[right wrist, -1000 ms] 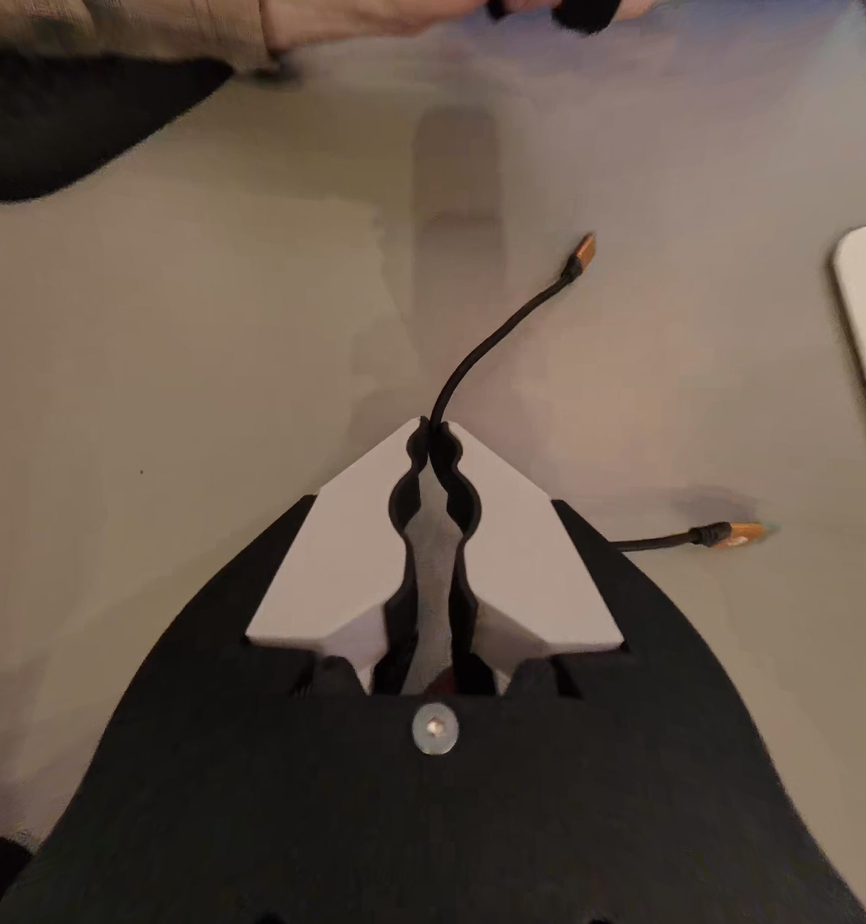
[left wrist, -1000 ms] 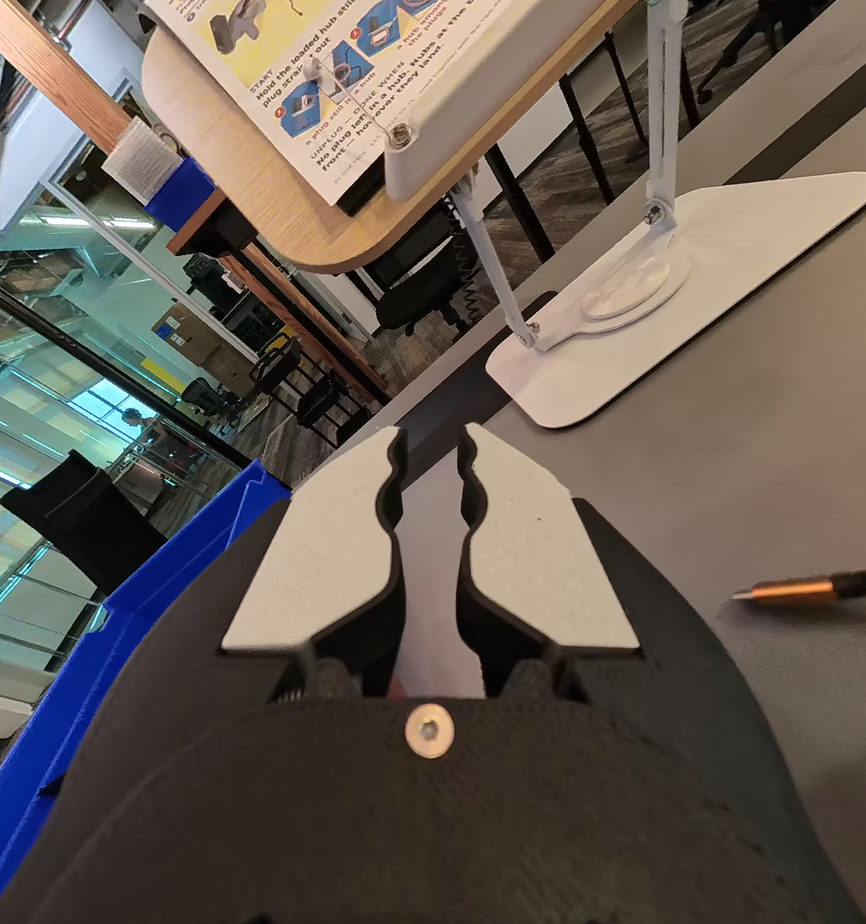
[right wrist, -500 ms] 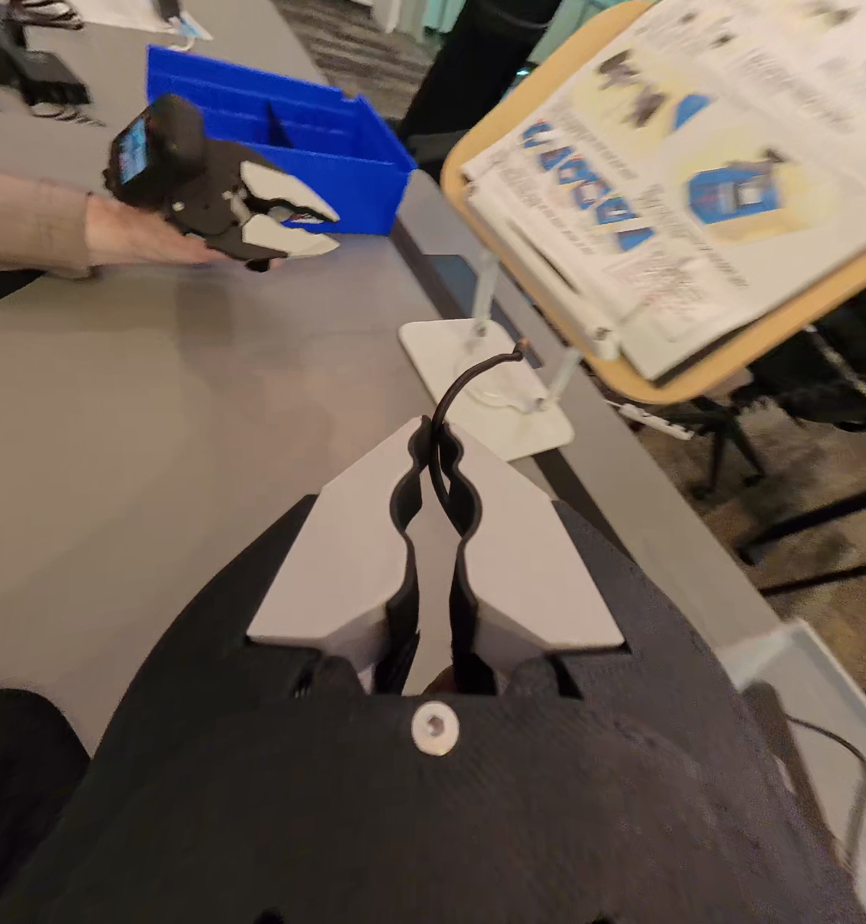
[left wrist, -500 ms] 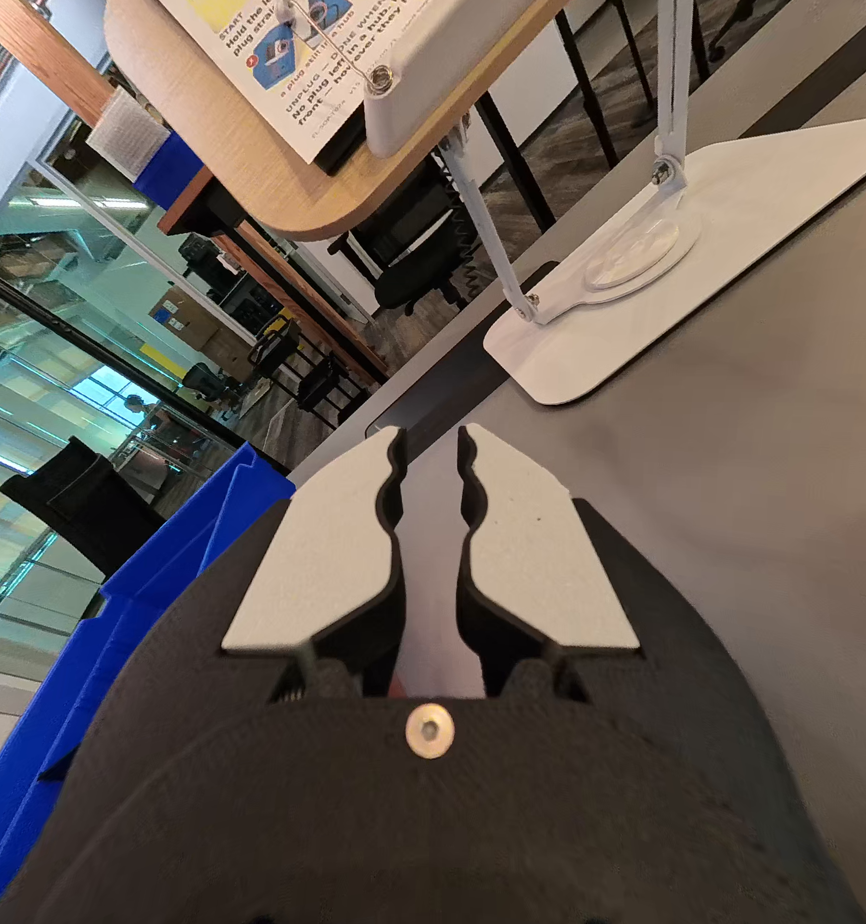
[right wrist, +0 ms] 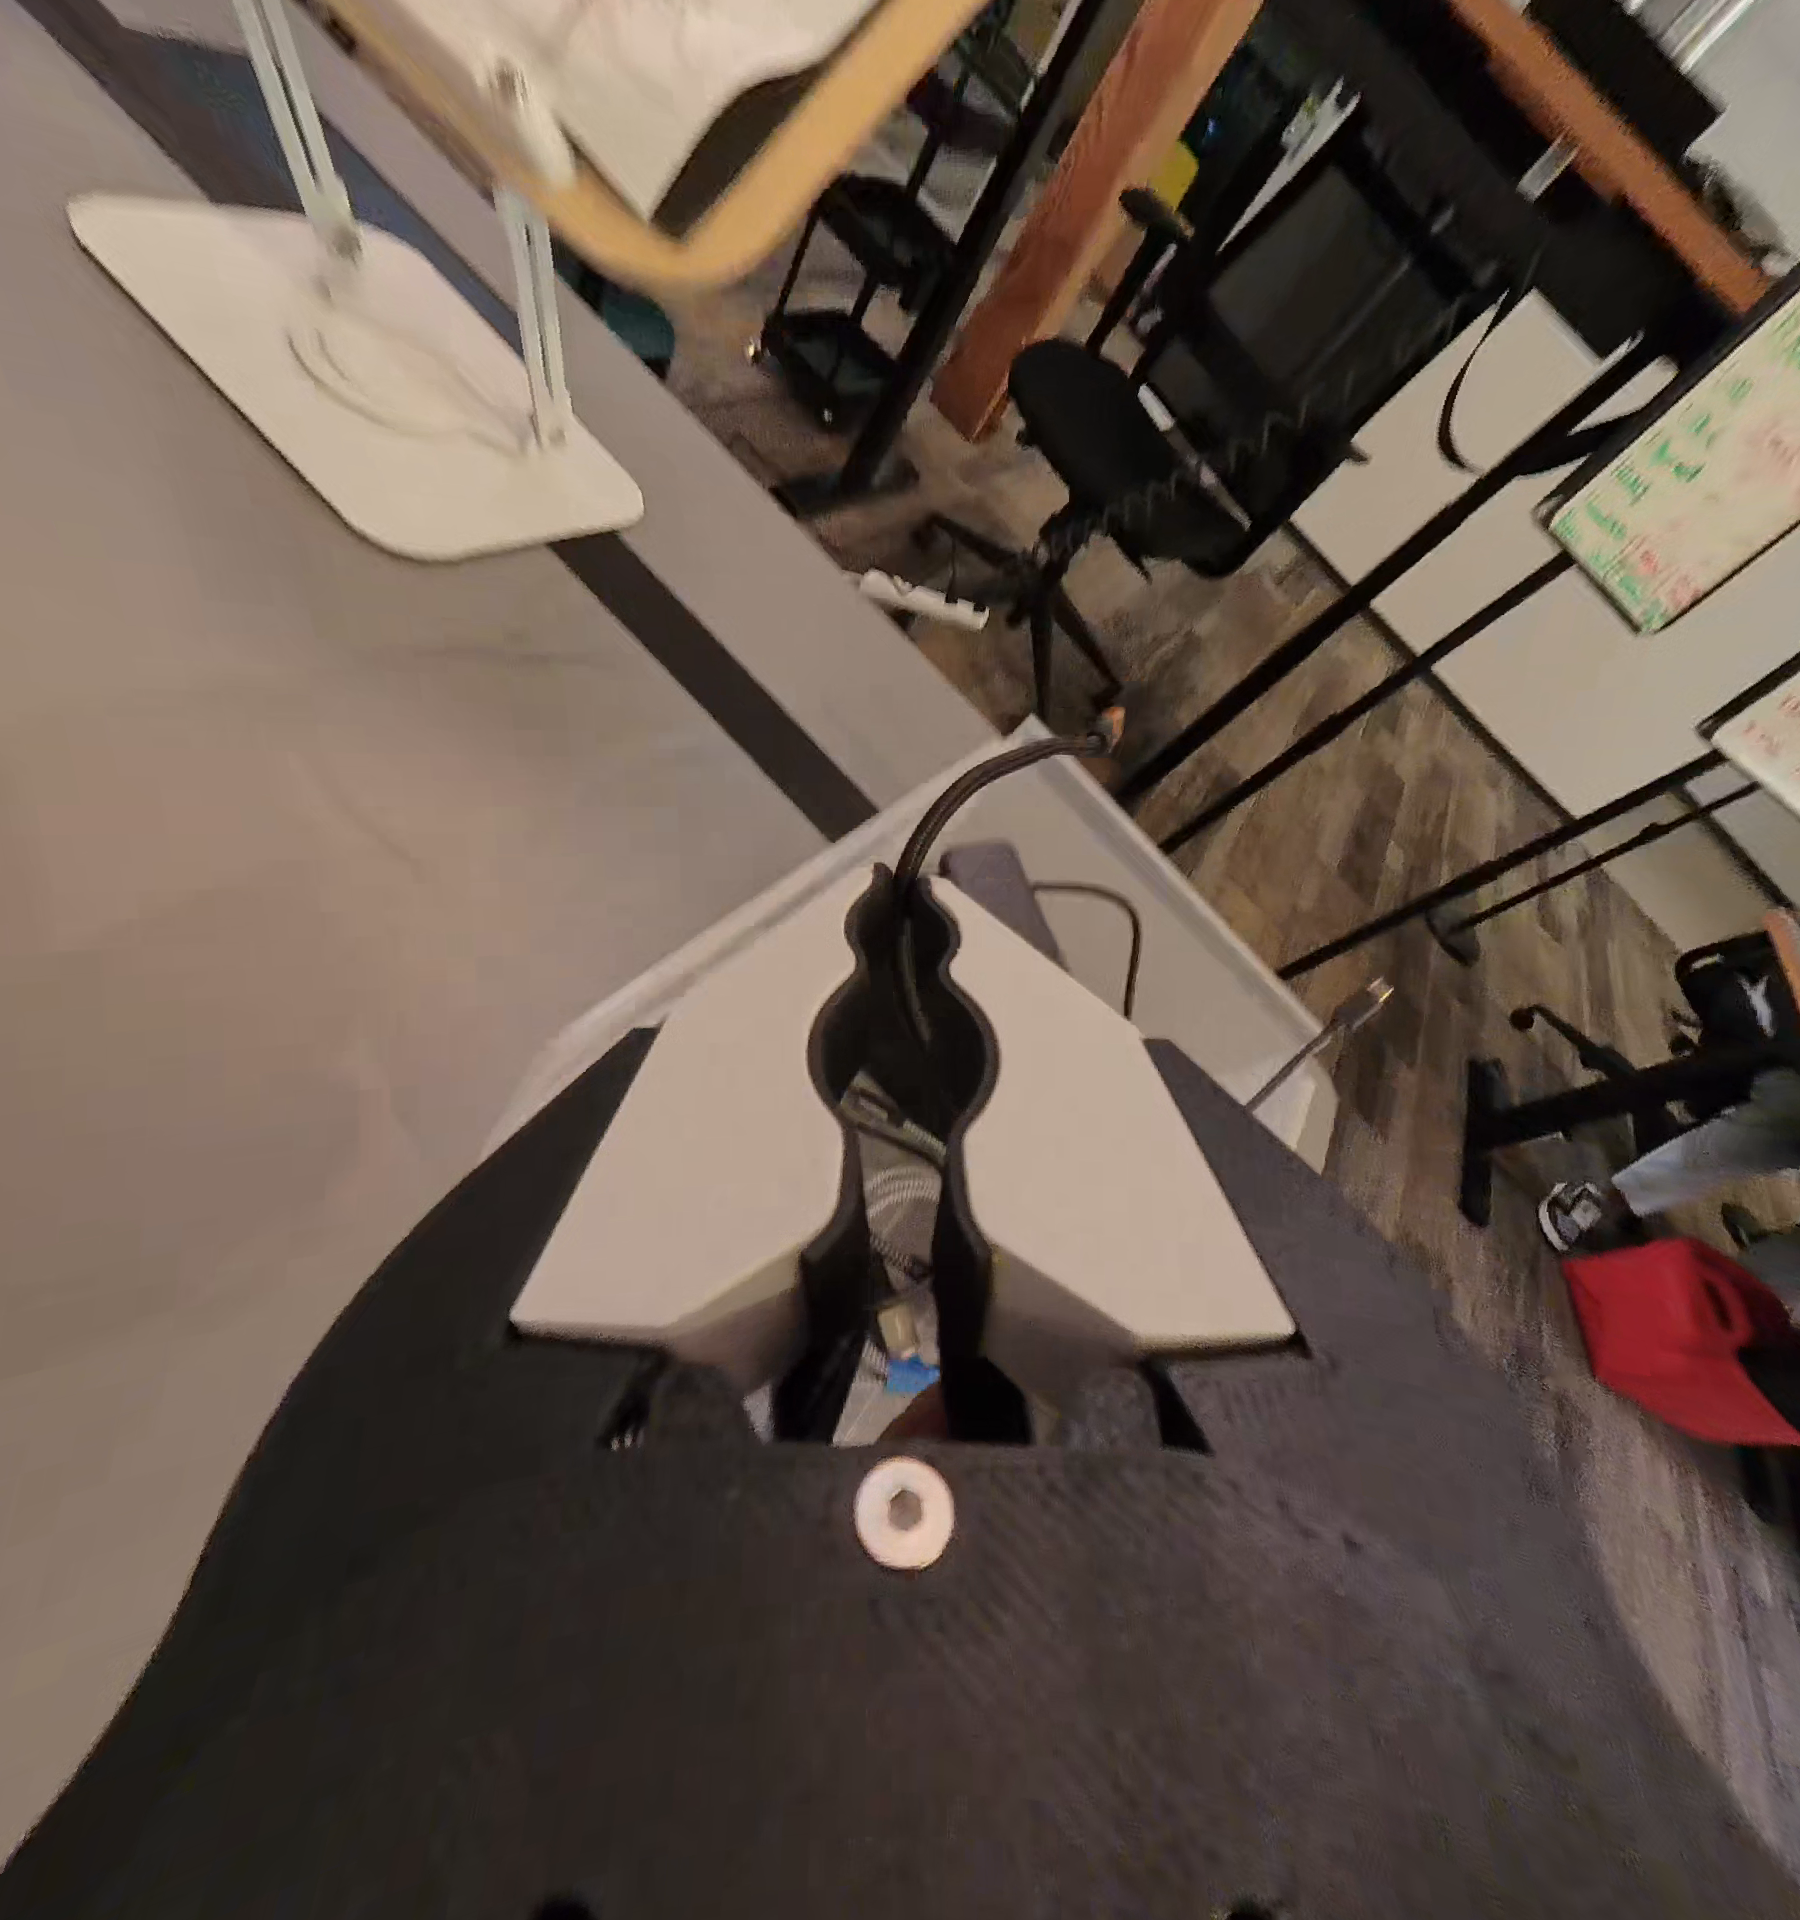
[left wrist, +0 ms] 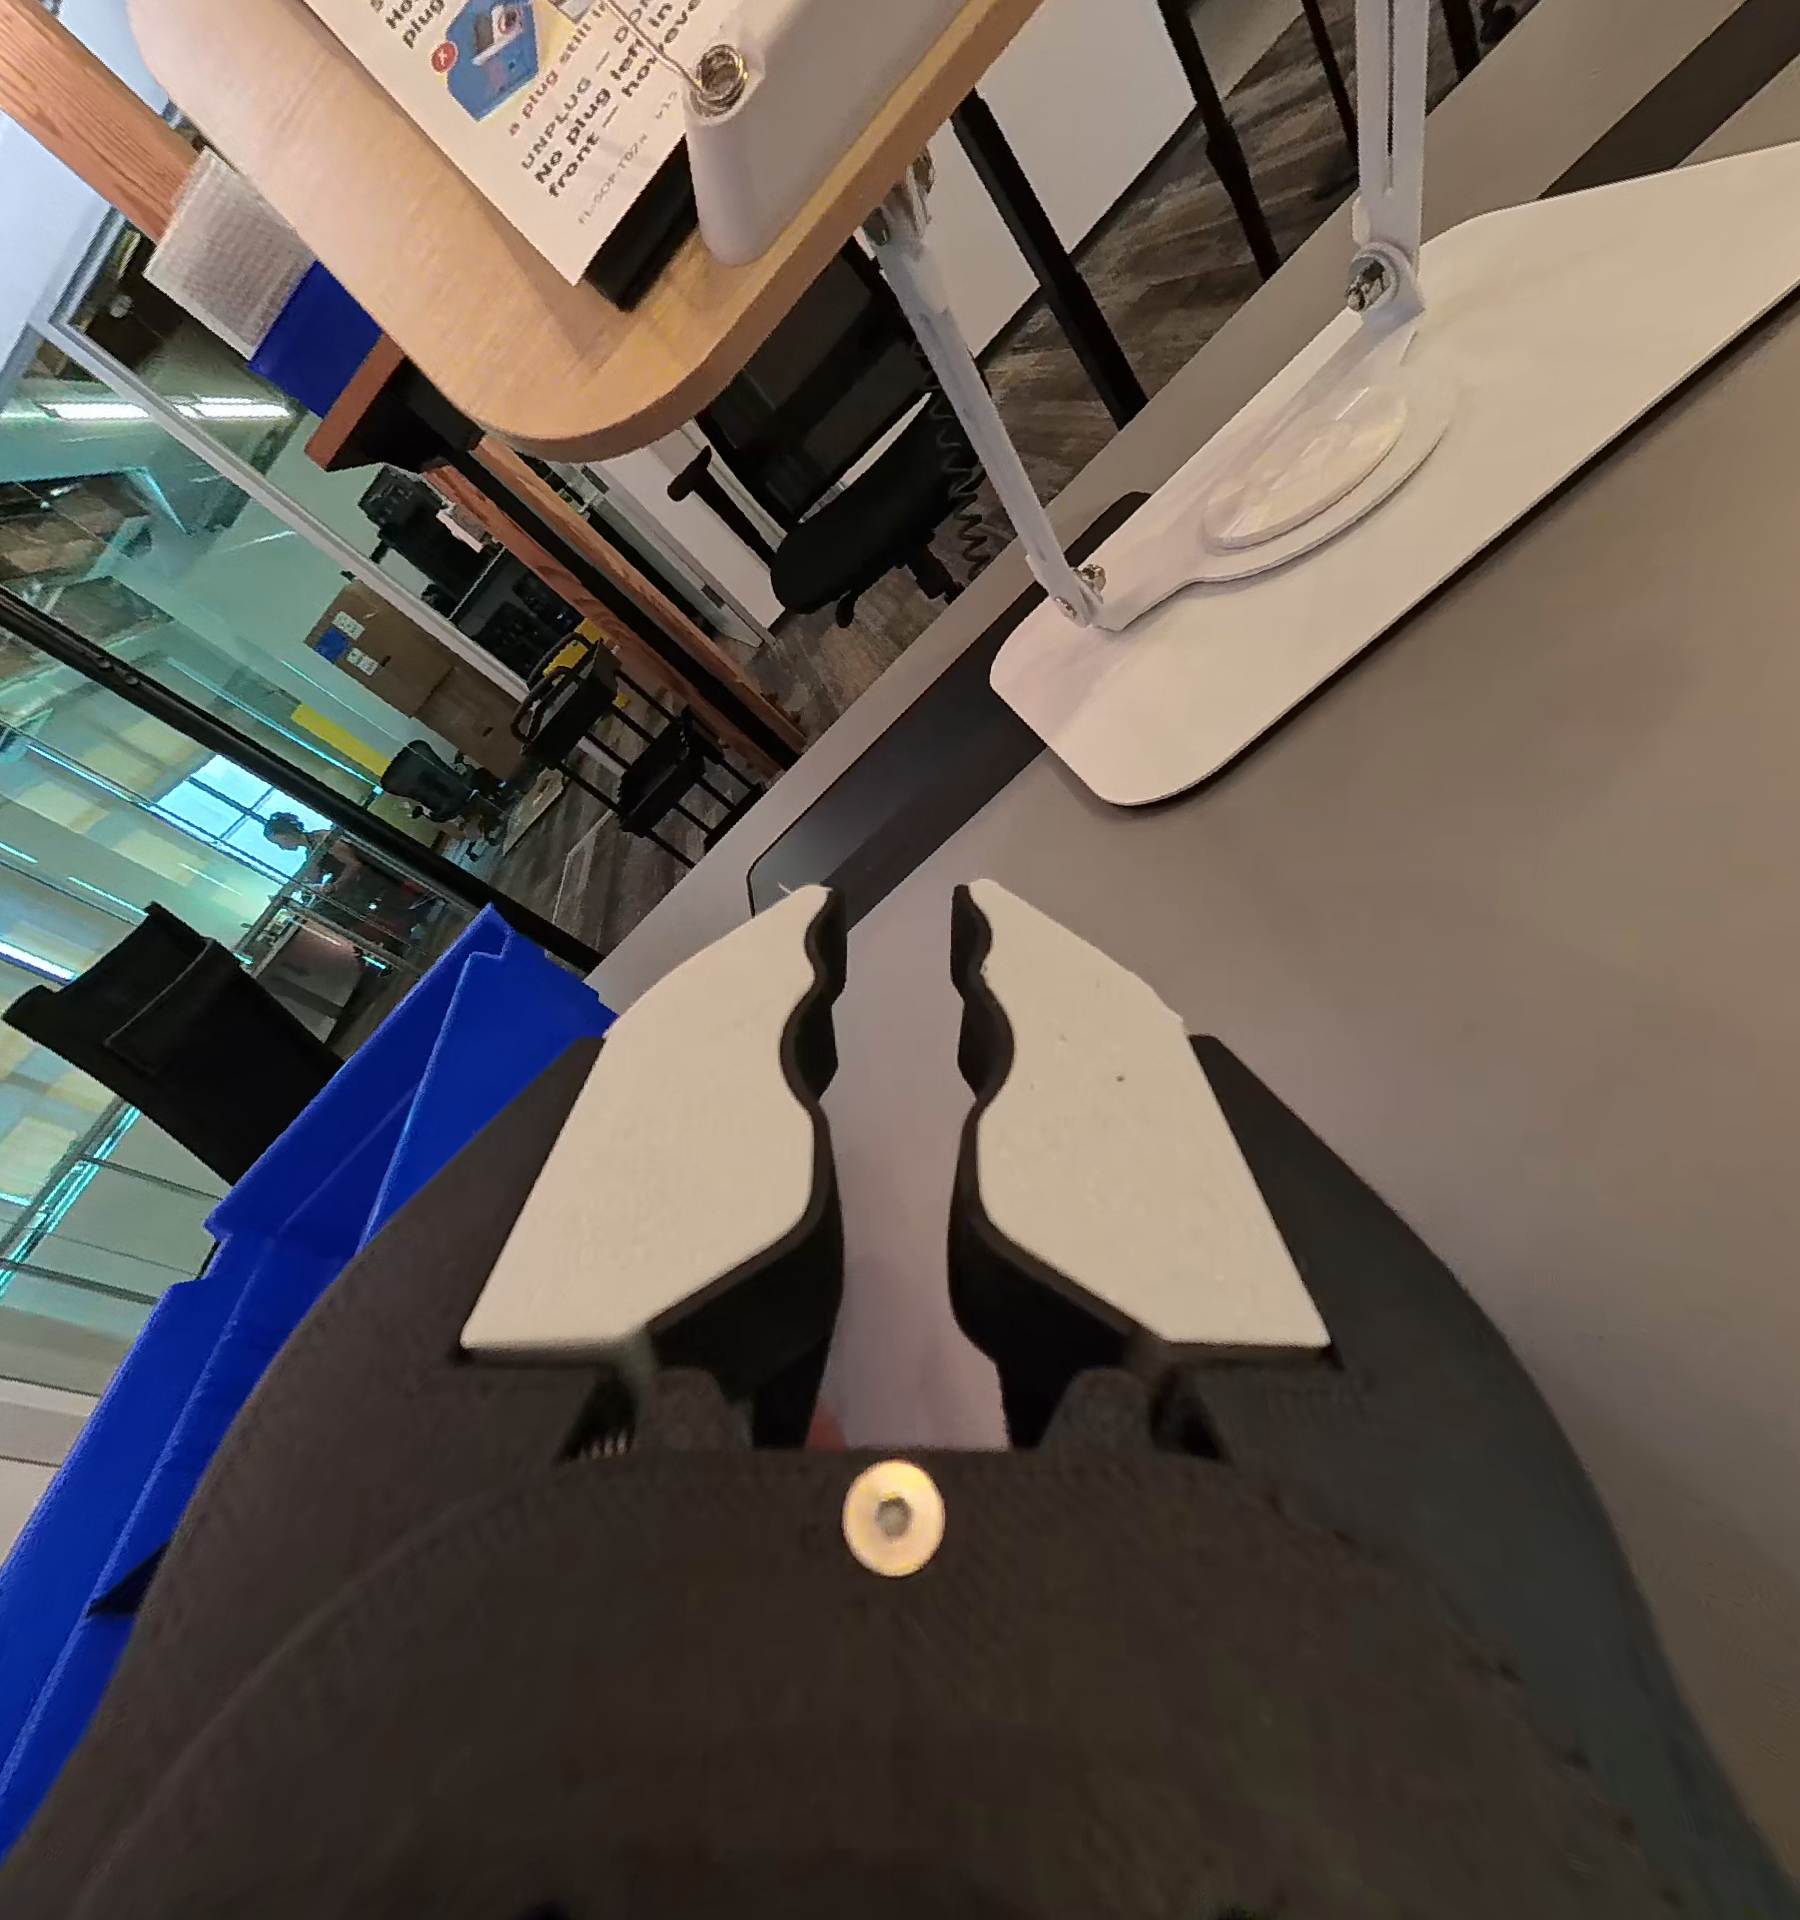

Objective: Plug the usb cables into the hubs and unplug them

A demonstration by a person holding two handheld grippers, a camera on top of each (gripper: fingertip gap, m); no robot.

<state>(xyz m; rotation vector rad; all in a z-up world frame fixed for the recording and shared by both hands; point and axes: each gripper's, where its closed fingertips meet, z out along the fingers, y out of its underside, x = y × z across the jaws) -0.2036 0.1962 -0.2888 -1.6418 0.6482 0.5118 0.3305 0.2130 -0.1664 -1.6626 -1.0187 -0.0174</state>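
My right gripper (right wrist: 901,885) is shut on a black USB cable (right wrist: 963,798). The cable curves up from the fingertips to a copper plug (right wrist: 1112,724). The gripper hangs over a white bin (right wrist: 1218,935) at the table's right edge. The bin holds more cables, one with a silver plug (right wrist: 1369,1000), and a grey item I cannot identify. My left gripper (left wrist: 894,912) is slightly open and empty, low over the grey table (left wrist: 1498,987). No hub is clearly in view.
A white stand base (left wrist: 1498,416) sits on the table ahead of the left gripper and shows in the right wrist view (right wrist: 356,395). It carries a wooden board with an instruction sheet (left wrist: 522,125). A blue bin (left wrist: 376,1143) is at the left. Across from one pair of fingers to the other is roughly 55 cm.
My right gripper has swung right with the cable, from above the table to over the white bin at the edge. My left gripper shifted slightly; the loose copper plug left its view.
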